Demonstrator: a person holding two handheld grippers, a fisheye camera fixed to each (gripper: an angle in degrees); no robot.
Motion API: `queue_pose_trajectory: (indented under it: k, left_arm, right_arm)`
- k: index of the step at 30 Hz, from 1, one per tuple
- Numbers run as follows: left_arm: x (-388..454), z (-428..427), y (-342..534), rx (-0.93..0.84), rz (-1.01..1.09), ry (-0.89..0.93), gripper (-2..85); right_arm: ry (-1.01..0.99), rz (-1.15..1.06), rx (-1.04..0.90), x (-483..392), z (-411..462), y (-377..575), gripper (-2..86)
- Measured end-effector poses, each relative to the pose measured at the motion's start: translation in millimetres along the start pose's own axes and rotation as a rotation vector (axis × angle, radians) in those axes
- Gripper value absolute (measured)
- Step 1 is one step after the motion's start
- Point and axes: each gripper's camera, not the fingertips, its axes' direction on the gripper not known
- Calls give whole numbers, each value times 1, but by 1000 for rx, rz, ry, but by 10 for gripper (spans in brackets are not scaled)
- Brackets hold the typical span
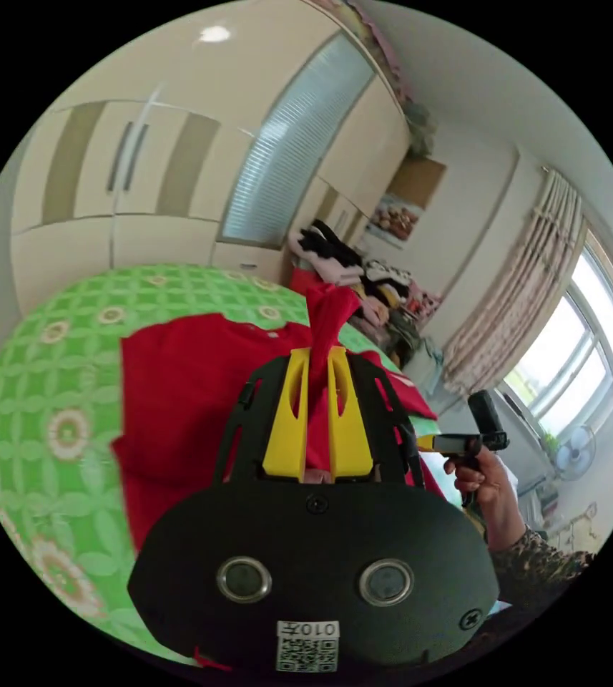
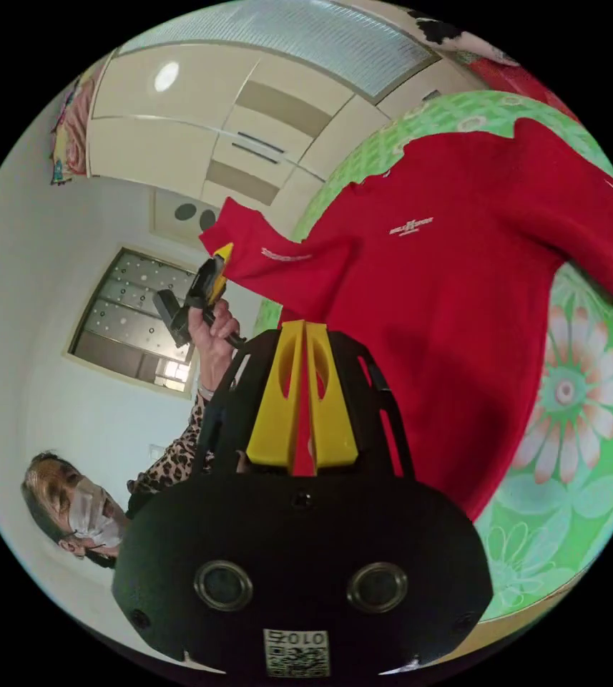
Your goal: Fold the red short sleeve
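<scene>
The red short-sleeve shirt (image 1: pixel 177 401) lies spread on a green flowered bed cover (image 1: pixel 56 372). My left gripper (image 1: pixel 318 352) is shut on a bunch of its red cloth, which sticks up past the yellow jaws. In the right gripper view the shirt (image 2: pixel 449 286) lies chest up, small white print showing. My right gripper (image 2: pixel 303 328) is shut on a strip of the shirt's edge. The left gripper (image 2: pixel 224 250), held in a hand, lifts one sleeve (image 2: pixel 263 250) off the bed. The right gripper (image 1: pixel 424 442) appears at the shirt's far edge in the left gripper view.
A cream wardrobe (image 1: pixel 127 179) stands behind the bed. A pile of clothes (image 1: pixel 363 279) sits at the bed's far end. Curtains (image 1: pixel 513 286), a window and a fan (image 1: pixel 574 451) are at the right. A person (image 2: pixel 84 508) in a patterned sleeve holds both grippers.
</scene>
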Motion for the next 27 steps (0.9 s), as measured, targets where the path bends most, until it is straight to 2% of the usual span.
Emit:
queue_pose_trajectory:
  k: [7,13,19,22,27]
  left_arm:
    - [-184,-203,6,211,-124,-335,57]
    - [-324,-308,37,210,-257,-474,58]
    - [-424,-357,73,181,-393,-465,61]
    - [-458,-384,83,206,-435,-417,63]
    - [-477,-421,115,306,-494,-355,63]
  right_arm:
    - [69,-44,-177,-75,143,-66,29]
    - [81,-14,-320,-119,278,-109,30]
    - [109,-43,-395,-172,384,-135,32]
    - [174,-198,-389,-227,433,-149,36]
    - [253,-459,-517,-334,552,-177,50]
